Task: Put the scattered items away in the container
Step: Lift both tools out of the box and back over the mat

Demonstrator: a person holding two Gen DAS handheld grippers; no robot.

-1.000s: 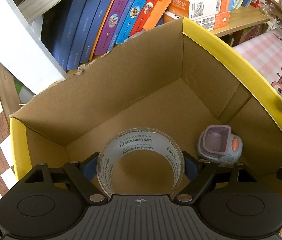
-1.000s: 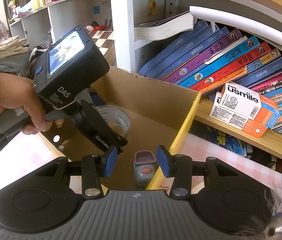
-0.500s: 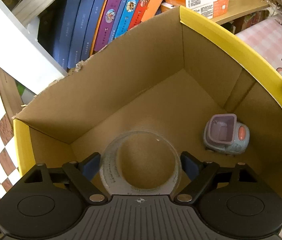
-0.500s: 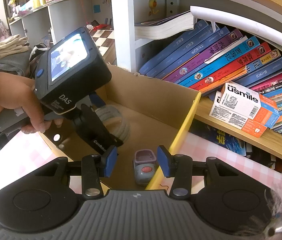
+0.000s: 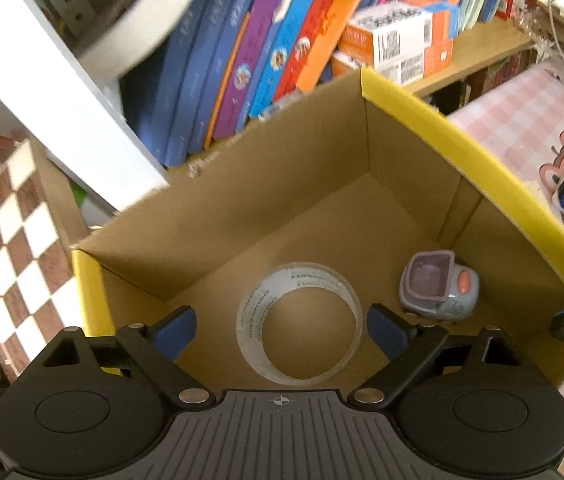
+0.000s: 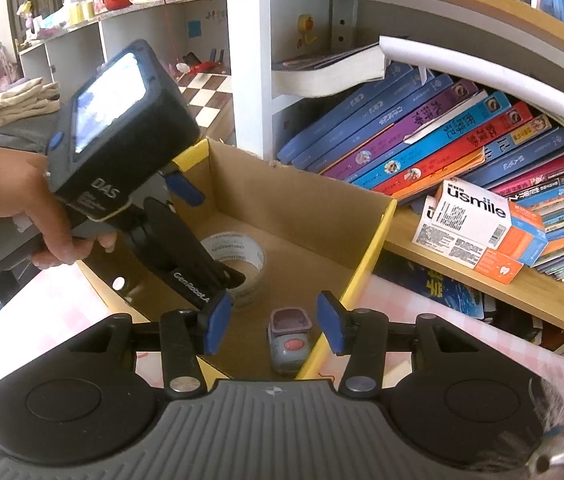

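A cardboard box (image 5: 414, 96) with yellow-edged flaps stands against a bookshelf. A roll of clear tape (image 5: 299, 322) lies flat on the box floor, and a small grey toy car (image 5: 438, 286) with a purple top sits to its right. My left gripper (image 5: 280, 326) hangs open above the roll, not touching it. In the right wrist view, the box (image 6: 366, 264), the tape roll (image 6: 238, 258) and the toy car (image 6: 288, 338) all appear. My right gripper (image 6: 270, 322) stands open at the box's near edge, above the car and empty. A hand (image 6: 14, 196) holds the left gripper's body.
Leaning books (image 6: 422, 140) and a white-and-orange usmile carton (image 6: 478, 228) fill the wooden shelf behind the box. A white shelf upright (image 5: 54, 96) rises at the left. A checkerboard (image 5: 6, 224) lies left of the box. A pink checked cloth (image 5: 522, 120) covers the table.
The left gripper let go of the tape roll, which dropped flat onto the box floor. The gripper then lifted up and back. The right gripper stayed put.
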